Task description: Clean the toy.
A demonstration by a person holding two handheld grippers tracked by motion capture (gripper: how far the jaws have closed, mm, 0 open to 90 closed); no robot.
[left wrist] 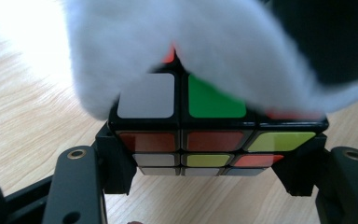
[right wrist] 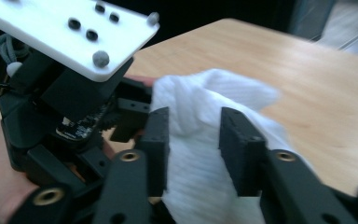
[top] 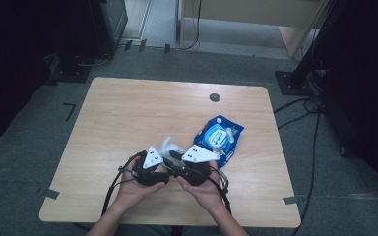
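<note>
This looks like a lab or recording room, not a home. A plain wooden table (top: pixel 128 113) stands alone on grey carpet (top: pixel 24 147), with strips of dark tape (top: pixel 50 193) marking the floor at its near corners. Black cables (top: pixel 305 105) trail across the carpet by the right edge towards a black stand base (top: pixel 290 81). Dark equipment (top: pixel 93 29) lines the far left, and a pale wooden cabinet (top: pixel 256 12) stands beyond the far edge.

high view dim, room edges near black, table (top: pixel 128 113) evenly lit, soft shadows. left gripper view: glare blows out wood upper left beyond jaws, white cloth (left wrist: pixel 205 46) blurred. right gripper view: background soft, slight motion blur.
</note>
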